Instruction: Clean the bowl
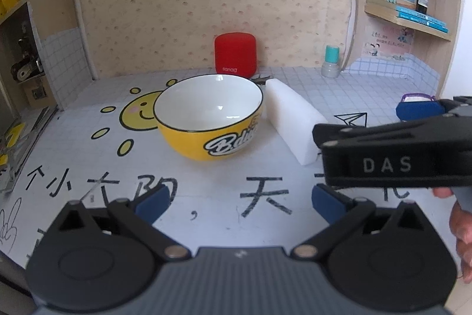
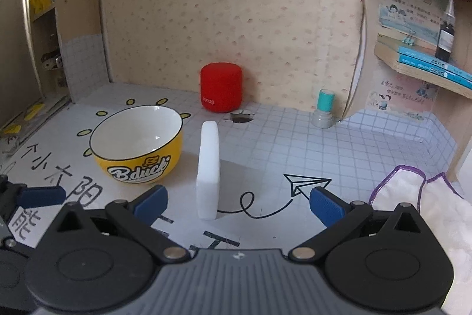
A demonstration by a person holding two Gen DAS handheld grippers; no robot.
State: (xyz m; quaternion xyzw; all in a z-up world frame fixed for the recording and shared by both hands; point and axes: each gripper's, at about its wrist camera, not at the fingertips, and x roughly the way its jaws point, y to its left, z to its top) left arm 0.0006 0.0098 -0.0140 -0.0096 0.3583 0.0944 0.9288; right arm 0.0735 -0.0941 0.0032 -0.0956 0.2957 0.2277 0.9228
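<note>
Nearest the lens, the right tongs [image 2: 237, 202] hang with their blue pads spread wide apart and nothing between them, low over the printed bench [image 2: 295, 143]. Straight ahead, just beyond the gap between the pads, a white sponge block [image 2: 209, 167] stands on its long edge, its long axis running near-to-far, in line with the tongs' reach, and its thin faces turned left and right. The yellow bowl [image 2: 137, 148] sits upright, mouth up, just left of the sponge and apart from it; it looks empty. The left tongs [image 1: 239, 201], likewise spread and empty, face the bowl head-on, well short of it. The right tongs are the nearer to the sponge and appear better placed to pinch it across its thin sides. A red speaker [image 2: 221, 87] stands at the far wall; a white cloth [image 2: 413, 197] lies at the right.
</note>
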